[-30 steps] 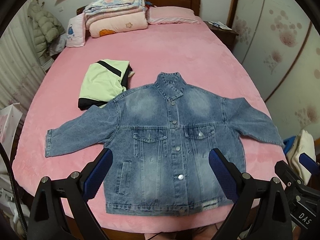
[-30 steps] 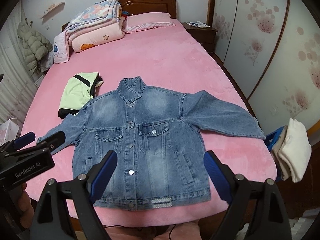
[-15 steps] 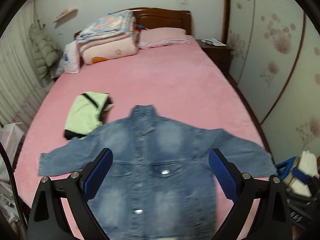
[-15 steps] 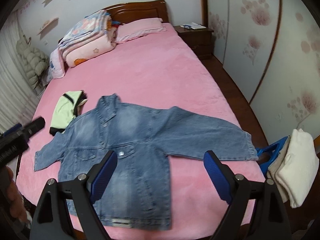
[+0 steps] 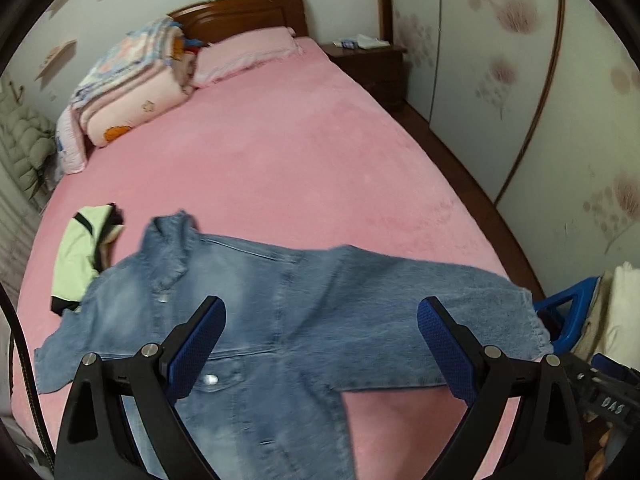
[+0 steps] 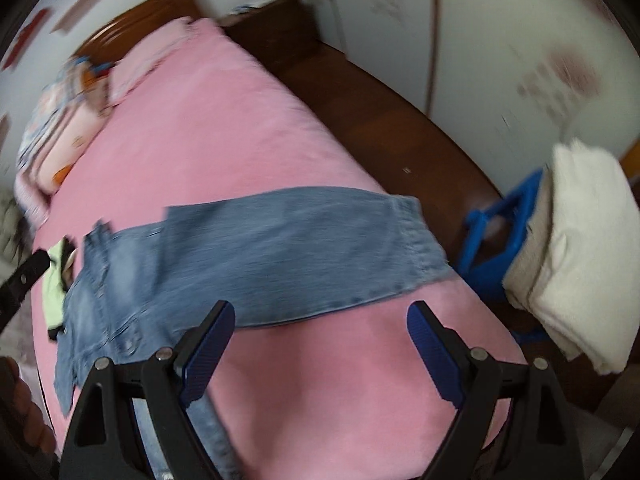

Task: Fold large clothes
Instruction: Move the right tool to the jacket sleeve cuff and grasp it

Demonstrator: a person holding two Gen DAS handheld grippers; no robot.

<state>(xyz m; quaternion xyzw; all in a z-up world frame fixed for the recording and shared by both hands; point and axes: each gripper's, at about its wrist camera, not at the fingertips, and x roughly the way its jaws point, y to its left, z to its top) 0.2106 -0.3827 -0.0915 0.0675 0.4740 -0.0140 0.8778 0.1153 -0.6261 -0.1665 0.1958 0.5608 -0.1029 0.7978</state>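
Denim jacket lies flat on the pink bed; both left tongs and right tongs gape wide, empty. Pinch the right sleeve at its cuff, fold inward.

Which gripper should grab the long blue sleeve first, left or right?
Probably the right. The right gripper hangs open just short of the outstretched sleeve of the blue denim jacket, near its cuff. The left gripper, also open, sits over the jacket's chest, farther from that cuff.
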